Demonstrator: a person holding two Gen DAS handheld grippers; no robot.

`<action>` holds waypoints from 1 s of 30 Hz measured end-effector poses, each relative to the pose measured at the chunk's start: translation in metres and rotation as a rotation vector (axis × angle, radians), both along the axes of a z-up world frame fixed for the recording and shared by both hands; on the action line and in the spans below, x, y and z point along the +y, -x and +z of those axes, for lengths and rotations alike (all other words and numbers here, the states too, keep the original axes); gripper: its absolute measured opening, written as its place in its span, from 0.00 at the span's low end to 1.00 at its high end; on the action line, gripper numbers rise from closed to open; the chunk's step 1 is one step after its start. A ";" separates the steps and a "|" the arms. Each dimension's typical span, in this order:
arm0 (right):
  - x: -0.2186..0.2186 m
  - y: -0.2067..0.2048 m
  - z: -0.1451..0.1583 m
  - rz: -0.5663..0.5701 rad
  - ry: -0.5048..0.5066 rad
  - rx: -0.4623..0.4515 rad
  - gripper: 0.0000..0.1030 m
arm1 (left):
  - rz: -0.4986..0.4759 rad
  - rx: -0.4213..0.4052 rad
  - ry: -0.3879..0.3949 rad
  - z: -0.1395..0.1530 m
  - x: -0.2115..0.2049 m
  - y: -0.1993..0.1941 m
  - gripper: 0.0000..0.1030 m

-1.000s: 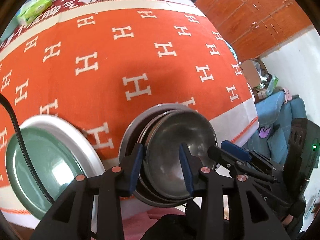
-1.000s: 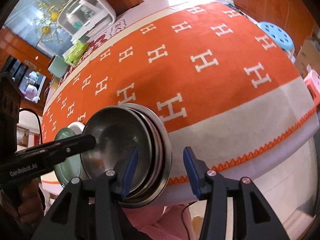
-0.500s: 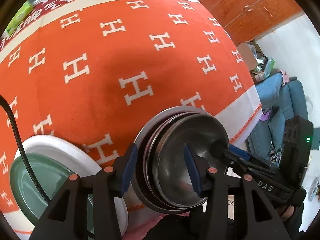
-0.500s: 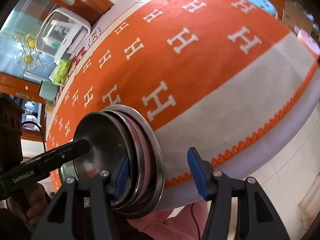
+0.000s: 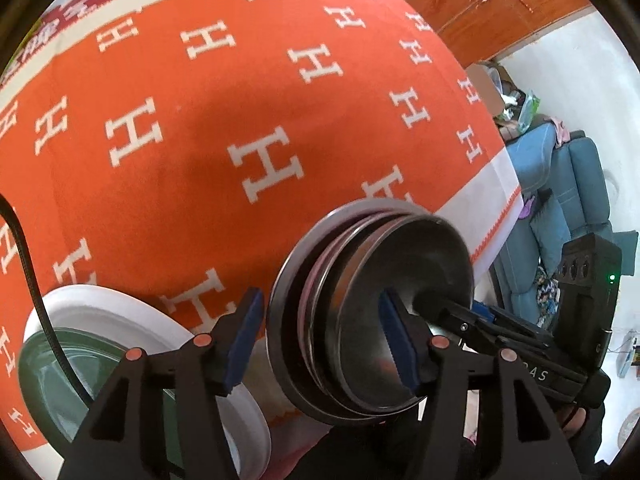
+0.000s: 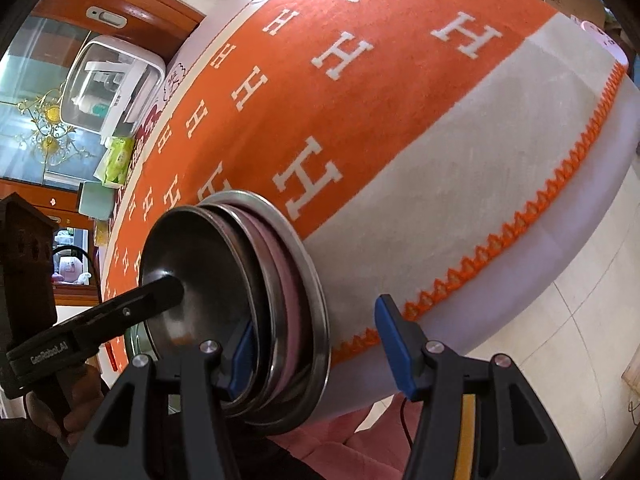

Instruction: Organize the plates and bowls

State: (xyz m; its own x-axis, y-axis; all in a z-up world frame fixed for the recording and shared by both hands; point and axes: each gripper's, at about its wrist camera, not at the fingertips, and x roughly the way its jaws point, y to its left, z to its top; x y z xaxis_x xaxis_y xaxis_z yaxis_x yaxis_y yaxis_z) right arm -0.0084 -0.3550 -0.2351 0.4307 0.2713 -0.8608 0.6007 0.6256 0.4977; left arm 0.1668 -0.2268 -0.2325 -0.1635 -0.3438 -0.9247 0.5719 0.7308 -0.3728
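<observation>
I am seeing the bowl stack (image 5: pixel 360 304) sitting at the tabletop's (image 5: pixel 168 184) near edge, at 5 o'clock in the left view, closer and larger than a second ago. My left gripper (image 5: pixel 320 336) has just been opening its fingers; they are now straddling the stack's left rim without pressing. My right gripper (image 6: pixel 316 344) is standing half open astride the right rim, having widened earlier. The green plate (image 5: pixel 48 376) is lying at 8 o'clock.
</observation>
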 end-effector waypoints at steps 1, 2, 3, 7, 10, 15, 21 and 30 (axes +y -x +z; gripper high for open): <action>0.001 0.000 0.000 -0.002 -0.001 0.000 0.54 | -0.003 0.009 -0.005 -0.002 -0.001 0.000 0.57; 0.001 0.000 -0.001 -0.004 -0.003 0.000 0.54 | -0.010 0.026 -0.015 -0.007 -0.002 0.000 0.57; 0.001 0.001 -0.001 -0.006 -0.005 0.000 0.54 | -0.015 0.039 -0.022 -0.010 -0.002 0.000 0.56; 0.002 0.003 -0.002 -0.014 -0.011 -0.002 0.54 | -0.030 0.083 -0.039 -0.021 -0.005 0.002 0.56; 0.003 0.003 -0.001 -0.019 -0.009 -0.002 0.54 | -0.037 0.111 -0.051 -0.027 -0.007 0.002 0.56; 0.005 0.002 0.002 -0.011 -0.009 -0.014 0.40 | -0.047 0.151 -0.066 -0.036 -0.007 0.007 0.54; 0.009 -0.002 0.003 0.006 -0.007 -0.021 0.31 | -0.037 0.159 -0.058 -0.036 -0.007 0.008 0.50; 0.008 -0.003 0.009 0.020 0.010 -0.034 0.28 | -0.016 0.134 -0.069 -0.030 -0.002 0.008 0.47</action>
State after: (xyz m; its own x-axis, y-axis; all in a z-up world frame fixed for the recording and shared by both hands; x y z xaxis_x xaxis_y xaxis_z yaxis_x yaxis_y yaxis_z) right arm -0.0052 -0.3467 -0.2256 0.4543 0.2711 -0.8486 0.5713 0.6423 0.5110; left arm 0.1588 -0.2289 -0.2624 -0.2916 -0.2768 -0.9156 0.5319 0.7487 -0.3957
